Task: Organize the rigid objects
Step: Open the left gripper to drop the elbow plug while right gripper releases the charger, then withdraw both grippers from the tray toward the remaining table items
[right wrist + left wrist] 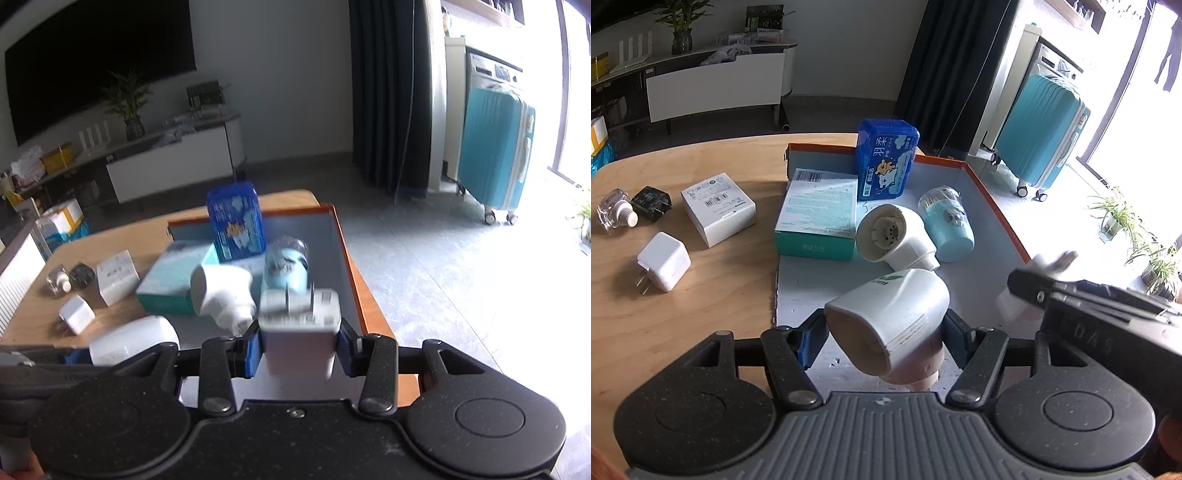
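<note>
Carrying 2 items over the orange-rimmed tray (993,206): left gripper (882,332) clamps a white plug-in heater (886,321), right gripper (299,347) clamps a white charger (299,325). Next: lower, release into bare tray floor; 4 items wait on the table (701,295)

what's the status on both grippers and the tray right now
Left gripper shut on white plug-in device, over tray. Right gripper shut on white charger, also over tray. Tray's far half crowded; near floor open.
</note>
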### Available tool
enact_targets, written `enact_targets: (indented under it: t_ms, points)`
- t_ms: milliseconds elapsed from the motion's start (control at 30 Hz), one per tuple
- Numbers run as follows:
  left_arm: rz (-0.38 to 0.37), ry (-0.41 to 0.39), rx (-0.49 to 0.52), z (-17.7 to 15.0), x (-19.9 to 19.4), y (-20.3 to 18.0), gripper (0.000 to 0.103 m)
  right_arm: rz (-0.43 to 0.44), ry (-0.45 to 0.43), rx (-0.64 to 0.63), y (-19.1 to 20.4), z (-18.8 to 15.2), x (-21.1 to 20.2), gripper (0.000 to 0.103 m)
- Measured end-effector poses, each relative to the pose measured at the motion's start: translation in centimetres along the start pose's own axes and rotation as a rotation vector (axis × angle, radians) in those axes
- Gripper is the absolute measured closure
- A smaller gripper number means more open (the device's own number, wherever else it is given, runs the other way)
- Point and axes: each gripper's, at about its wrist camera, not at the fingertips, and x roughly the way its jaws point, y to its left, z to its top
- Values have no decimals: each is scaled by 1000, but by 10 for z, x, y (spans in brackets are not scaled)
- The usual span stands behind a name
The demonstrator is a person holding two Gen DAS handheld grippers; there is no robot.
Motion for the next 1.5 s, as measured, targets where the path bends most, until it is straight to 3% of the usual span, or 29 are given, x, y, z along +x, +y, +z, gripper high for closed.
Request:
enact_targets:
  t_ms: [67, 267, 467, 533, 967, 1267, 1500]
  points:
    - [1, 3, 1, 1, 1, 0, 37, -12, -38, 6, -1, 4, -3, 40]
    - [-5, 8, 6, 2, 4, 0, 37, -34, -111, 25, -8, 9, -16, 41]
    - [-29, 18, 2, 4, 6, 1, 36, -53, -118, 56, -14, 10, -20, 40]
    - [-44, 17, -10, 5, 6, 3, 30, -54, -120, 58, -13, 10, -21, 39]
    - [25, -38, -42, 16, -13, 25, 24, 0, -127, 27, 13, 16, -25, 35]
    - [105, -49, -90, 15, -29, 62, 22, 43, -94, -7, 41, 18, -19, 26]
    - [159, -67, -156, 12, -44, 99, 20, 99, -67, -60, 74, 17, -11, 26]
